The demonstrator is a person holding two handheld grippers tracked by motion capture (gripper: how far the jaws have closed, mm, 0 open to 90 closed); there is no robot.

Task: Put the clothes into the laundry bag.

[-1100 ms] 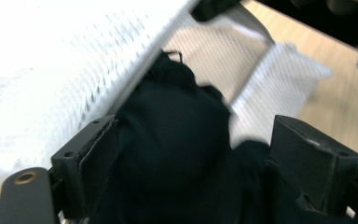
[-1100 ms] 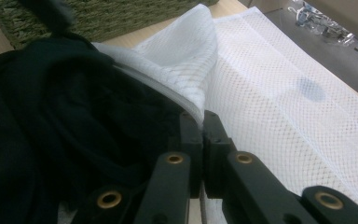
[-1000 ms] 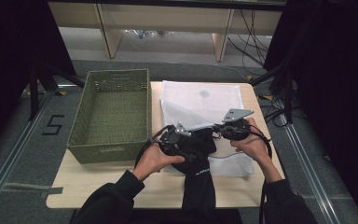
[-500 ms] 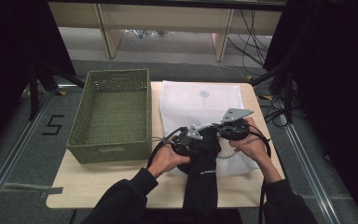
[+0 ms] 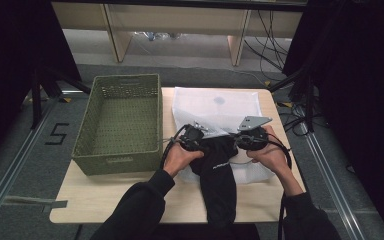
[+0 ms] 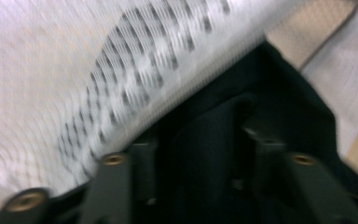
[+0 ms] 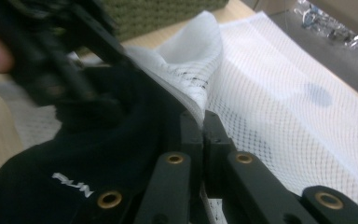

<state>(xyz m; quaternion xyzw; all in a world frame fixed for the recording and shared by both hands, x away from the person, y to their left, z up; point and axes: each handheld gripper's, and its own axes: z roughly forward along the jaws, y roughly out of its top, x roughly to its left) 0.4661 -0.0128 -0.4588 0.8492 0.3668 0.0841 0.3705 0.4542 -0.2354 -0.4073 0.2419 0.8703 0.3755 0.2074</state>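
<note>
Since a second ago the left gripper (image 5: 194,136) has slid rightward, pushing the black garment (image 5: 219,172) deeper into the white mesh bag (image 5: 215,102). The garment lies at the table's six o'clock, its top inside the bag's mouth. The right gripper (image 5: 250,137) pinches the bag's upper edge (image 7: 200,109), jaws closed, likely to hold the mouth open; the left's jaws stand apart around black cloth. At nine o'clock sits a green basket (image 5: 117,125) on the wooden table (image 5: 100,200); grey floor surrounds.

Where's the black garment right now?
In the high view the black garment lies at the table's near middle, its top at the mesh bag mouth between both tongs, its tail running to the near edge, right of the basket.
</note>
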